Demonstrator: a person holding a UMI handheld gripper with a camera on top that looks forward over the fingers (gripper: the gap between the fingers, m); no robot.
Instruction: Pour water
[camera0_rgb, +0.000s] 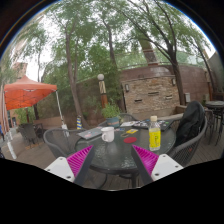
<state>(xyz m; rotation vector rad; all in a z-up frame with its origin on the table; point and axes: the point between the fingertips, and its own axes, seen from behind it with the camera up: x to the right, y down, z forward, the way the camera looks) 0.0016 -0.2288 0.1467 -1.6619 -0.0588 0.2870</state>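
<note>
I held the claw (103, 163) spread and empty. The bottle (154, 135) stood upright beyond its right finger, near the tabletop's (120, 158) right edge; the cup (108, 134) stood straight ahead.

You can't read the label on the bottle (154, 135), and the small items around the cup (108, 133) at lower centre stay too tiny to identify

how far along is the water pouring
Nothing looks done yet. The gripper is open and empty, its fingers short of the round table. The yellow bottle stands upright beside the white cup, untouched. Left: grasp the bottle, then tilt it over the cup.
</note>
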